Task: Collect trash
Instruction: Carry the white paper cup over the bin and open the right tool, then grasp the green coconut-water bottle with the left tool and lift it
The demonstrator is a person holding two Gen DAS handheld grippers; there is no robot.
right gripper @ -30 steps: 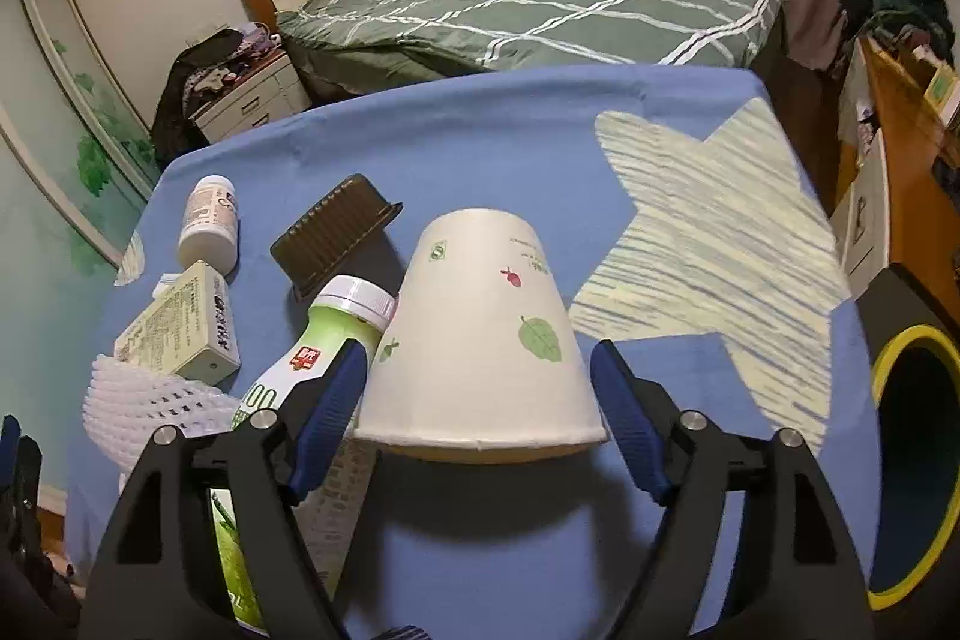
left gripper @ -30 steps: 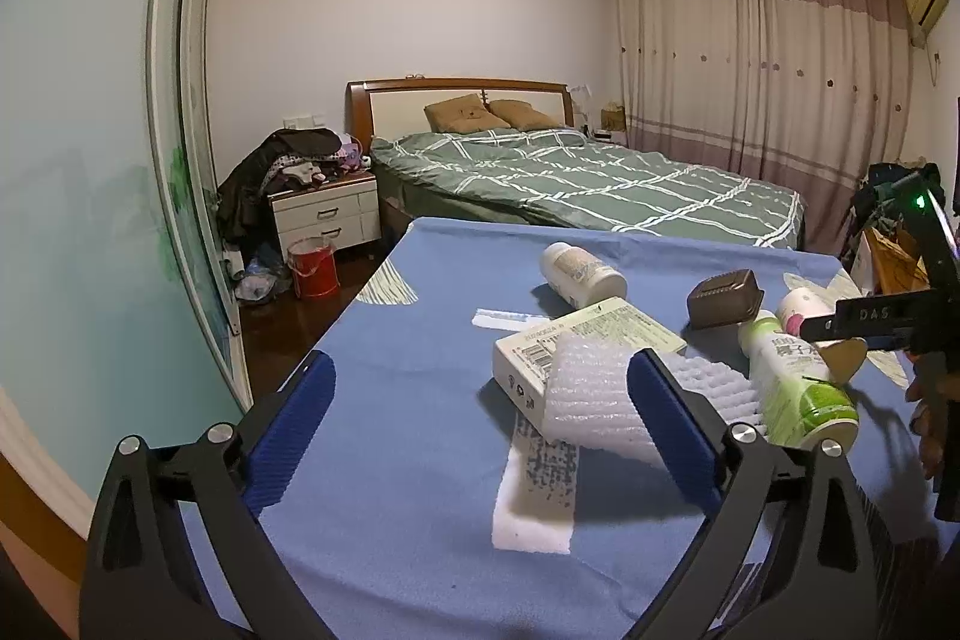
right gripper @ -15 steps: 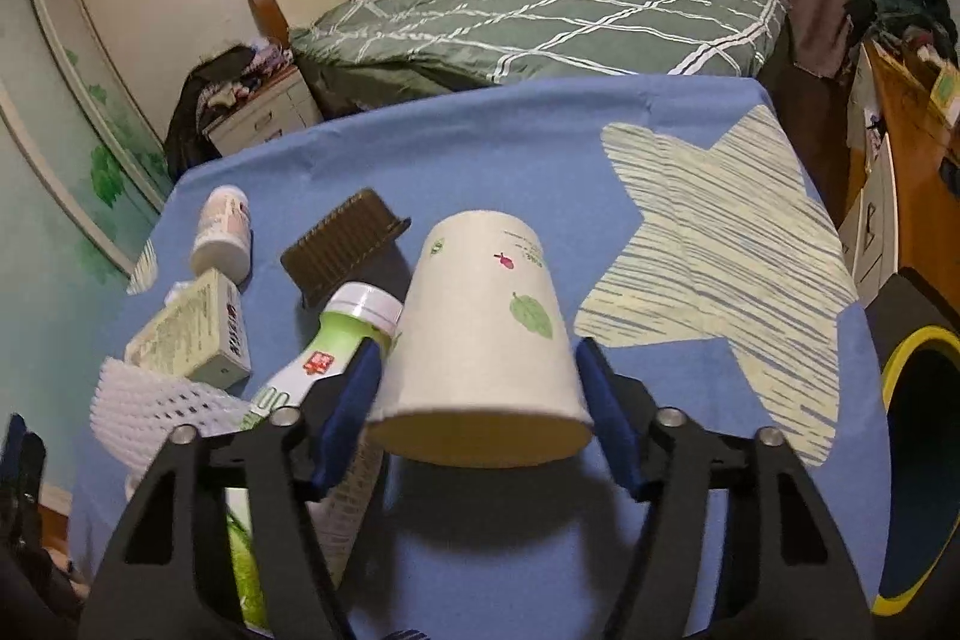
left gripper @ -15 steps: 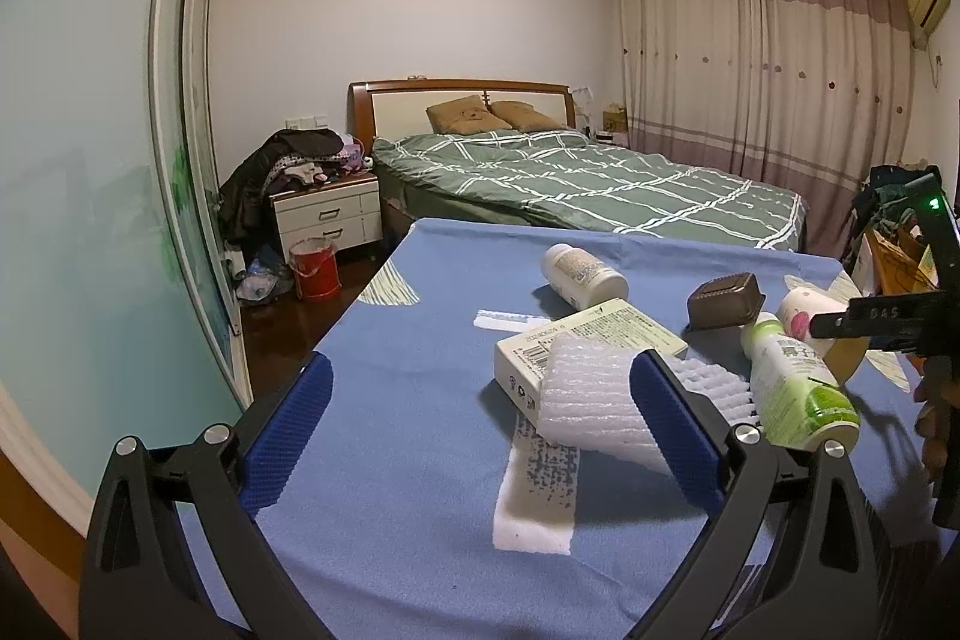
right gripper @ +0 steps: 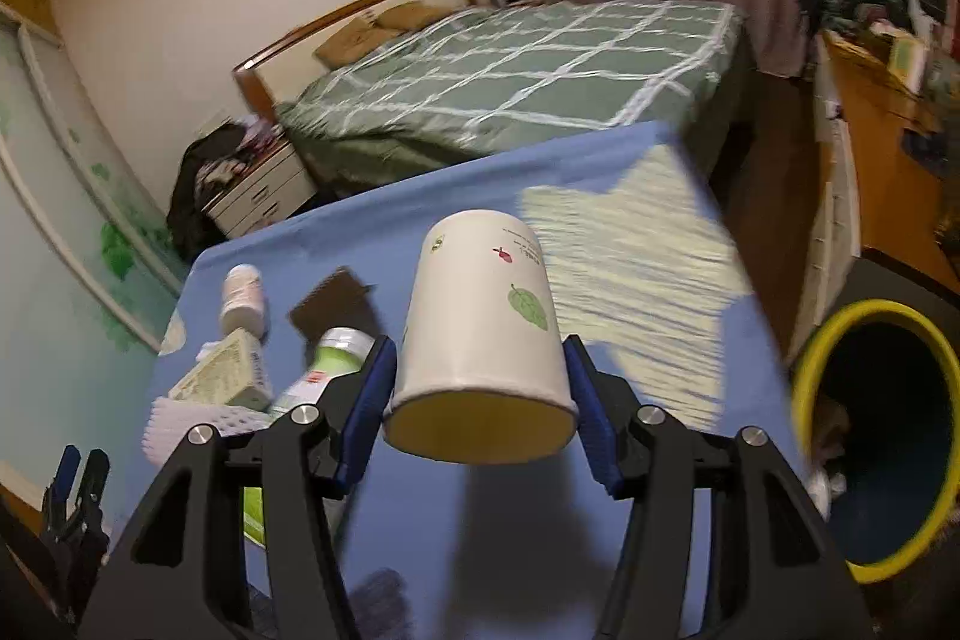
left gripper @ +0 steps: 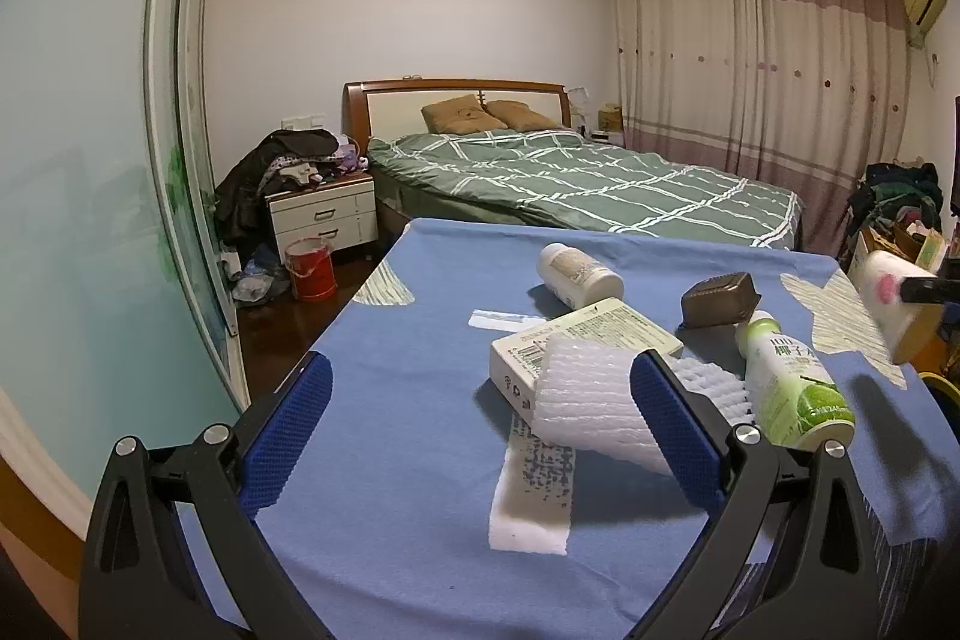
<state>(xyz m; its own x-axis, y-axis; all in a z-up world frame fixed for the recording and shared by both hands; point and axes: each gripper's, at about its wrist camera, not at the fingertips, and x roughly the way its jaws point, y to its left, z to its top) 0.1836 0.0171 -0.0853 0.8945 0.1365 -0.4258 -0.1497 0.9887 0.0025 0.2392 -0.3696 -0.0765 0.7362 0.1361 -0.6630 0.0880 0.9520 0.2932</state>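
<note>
My right gripper (right gripper: 480,400) is shut on a white paper cup (right gripper: 480,316) with a green leaf print, held upside down above the blue tablecloth (right gripper: 600,520). The cup also shows at the right edge of the left wrist view (left gripper: 888,298). My left gripper (left gripper: 480,424) is open and empty, low over the cloth. Near its right finger lie white foam netting (left gripper: 588,406), a cardboard box (left gripper: 588,340), a green drink bottle (left gripper: 792,382), a white pill bottle (left gripper: 576,274), a brown plastic tray (left gripper: 720,298) and paper strips (left gripper: 534,490).
A dark bin with a yellow rim (right gripper: 882,436) stands on the floor right of the table. A bed (left gripper: 576,184) lies beyond the table, a nightstand (left gripper: 324,220) and red bucket (left gripper: 311,268) to the left, a wooden desk (right gripper: 870,112) on the right.
My right gripper closed on the paper cup, lifted it off the cloth and swung right toward the bin. The left gripper stayed in place and open.
</note>
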